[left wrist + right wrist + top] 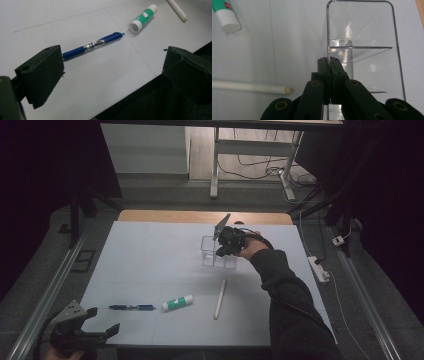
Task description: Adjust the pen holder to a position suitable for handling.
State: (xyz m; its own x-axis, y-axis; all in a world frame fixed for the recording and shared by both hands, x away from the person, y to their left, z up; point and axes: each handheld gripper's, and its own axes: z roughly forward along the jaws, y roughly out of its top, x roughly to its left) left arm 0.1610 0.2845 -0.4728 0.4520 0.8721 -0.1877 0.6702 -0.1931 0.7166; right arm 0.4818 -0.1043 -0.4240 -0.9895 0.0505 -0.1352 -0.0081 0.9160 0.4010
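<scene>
glue stick (143, 16) label too blurred, nothing legible

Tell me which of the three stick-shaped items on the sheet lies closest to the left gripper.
The blue pen, just ahead of the left gripper; the glue stick and white stick lie farther on.

Near strip, your left to right: blue pen (131, 307), glue stick (177, 303), white stick (220, 298), with gaps between; clear organizer (218, 252) blocks the far centre.
</scene>
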